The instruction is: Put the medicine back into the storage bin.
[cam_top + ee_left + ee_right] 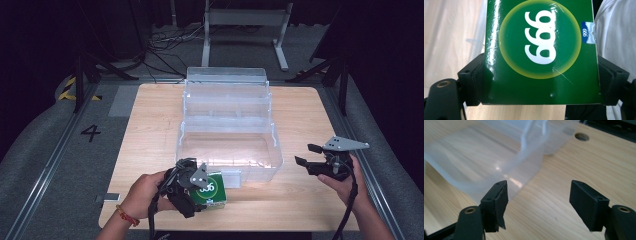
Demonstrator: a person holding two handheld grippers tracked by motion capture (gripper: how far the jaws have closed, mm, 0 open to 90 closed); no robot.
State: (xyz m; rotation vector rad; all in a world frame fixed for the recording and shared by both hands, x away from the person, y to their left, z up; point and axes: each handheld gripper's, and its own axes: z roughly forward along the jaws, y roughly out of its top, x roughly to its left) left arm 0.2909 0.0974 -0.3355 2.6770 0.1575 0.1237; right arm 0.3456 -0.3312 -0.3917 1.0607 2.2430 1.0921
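Box: green, marked 999, [541, 52] I have it pinched in the left gripper [192, 187] at the table's near edge, just in front of the bin [227, 150].
Grip: jaws press the box's two long side edges near one end, so it cannot twist (a flat face squeezed that way would slip).
Axis: long axis runs out along the jaws, away from my left hand [145, 192]; the printed face looks up at the high camera.
Heading: free end points toward the bin's front wall, I judge for loading.
Right gripper: [309, 155] jaws spread, nothing between them, hovering over the table [300, 115] just right of the bin, likely ready to steady it.
Bin: clear, tiered, lid open.
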